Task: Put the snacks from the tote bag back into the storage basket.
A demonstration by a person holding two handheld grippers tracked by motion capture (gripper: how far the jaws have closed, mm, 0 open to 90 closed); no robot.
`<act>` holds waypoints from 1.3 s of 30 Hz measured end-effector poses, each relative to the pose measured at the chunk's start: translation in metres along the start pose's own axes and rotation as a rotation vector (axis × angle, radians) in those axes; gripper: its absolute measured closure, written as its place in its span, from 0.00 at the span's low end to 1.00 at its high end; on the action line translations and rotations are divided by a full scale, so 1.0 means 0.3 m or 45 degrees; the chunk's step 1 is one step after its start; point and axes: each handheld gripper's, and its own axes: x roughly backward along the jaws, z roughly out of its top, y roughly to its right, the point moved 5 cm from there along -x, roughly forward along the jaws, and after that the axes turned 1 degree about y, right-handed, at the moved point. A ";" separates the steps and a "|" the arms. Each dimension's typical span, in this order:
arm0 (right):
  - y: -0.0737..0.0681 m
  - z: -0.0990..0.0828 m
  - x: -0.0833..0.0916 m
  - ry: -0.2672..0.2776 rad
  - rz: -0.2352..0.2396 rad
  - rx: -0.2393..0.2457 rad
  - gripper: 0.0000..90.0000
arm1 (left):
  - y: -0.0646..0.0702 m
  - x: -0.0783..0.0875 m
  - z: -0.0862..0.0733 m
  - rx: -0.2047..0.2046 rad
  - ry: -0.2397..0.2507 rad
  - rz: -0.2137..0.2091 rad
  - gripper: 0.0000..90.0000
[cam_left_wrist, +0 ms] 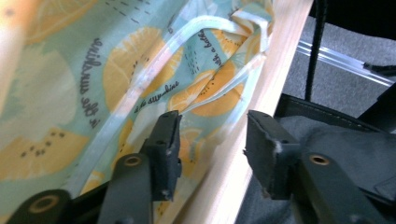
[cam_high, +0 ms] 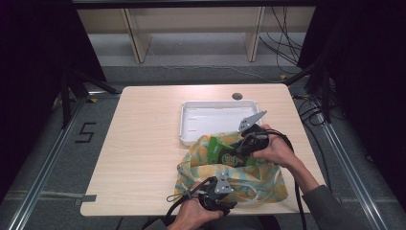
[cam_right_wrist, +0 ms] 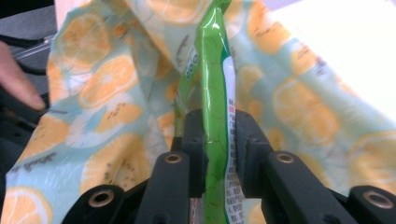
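A cloth bag printed with orange slices lies crumpled at the table's near right. A green snack packet sticks up out of its mouth. My right gripper is shut on that packet; in the right gripper view the pads squeeze the packet edge-on, with the bag behind it. My left gripper sits at the bag's near edge. In the left gripper view its jaws stand open with nothing pressed between them; the bag and its pale handle strap lie just past the left jaw.
A white tray stands behind the bag, near the table's middle back. The wooden table edge runs right under my left gripper, with dark clothing beyond it. A cable hole marks the back edge. A fingertip shows beside the bag.
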 end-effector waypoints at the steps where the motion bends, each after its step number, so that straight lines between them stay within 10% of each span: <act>1: 0.005 0.006 0.005 0.008 -0.006 0.014 0.85 | -0.001 0.010 0.002 -0.011 0.007 -0.004 0.57; 21: 0.029 0.115 0.077 0.228 -0.063 -0.005 0.85 | -0.032 0.251 -0.088 0.057 0.065 0.119 0.40; 39: 0.057 0.135 0.134 0.276 -0.078 -0.069 0.85 | -0.129 0.365 -0.197 0.143 0.050 0.255 0.36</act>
